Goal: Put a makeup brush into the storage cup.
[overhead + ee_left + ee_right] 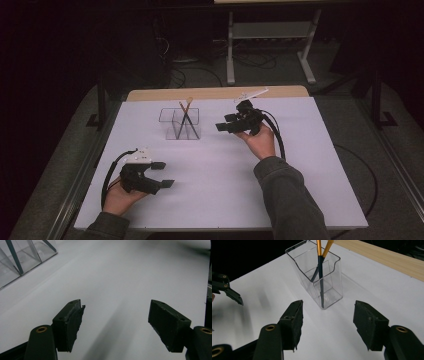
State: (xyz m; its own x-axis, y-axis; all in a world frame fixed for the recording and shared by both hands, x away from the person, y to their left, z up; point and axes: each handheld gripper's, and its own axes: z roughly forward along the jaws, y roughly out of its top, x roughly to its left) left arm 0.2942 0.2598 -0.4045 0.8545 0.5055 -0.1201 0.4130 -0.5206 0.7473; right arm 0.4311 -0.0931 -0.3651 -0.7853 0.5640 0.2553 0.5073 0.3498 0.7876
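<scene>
- Nearest us, our left gripper (162,174) hovers over the white table (225,190), jaws wide, empty.
- Farther off, our right gripper (224,123) gapes empty too.
- Beyond, the clear holder (180,123) stands upright with two brushes (320,270) inside.

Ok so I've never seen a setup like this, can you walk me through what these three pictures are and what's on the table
A person sits at a white table holding a hand-operated claw in each hand. The high view looks down from above: the left claw sits near the person, the right claw is farther out. The other two pictures come from cameras riding on each claw, looking along its black jaws. On the table stands a clear plastic holder with two thin gold-and-dark sticks, perhaps brushes, leaning inside. Both claws are open and hold nothing; the right claw points at the holder.
</scene>
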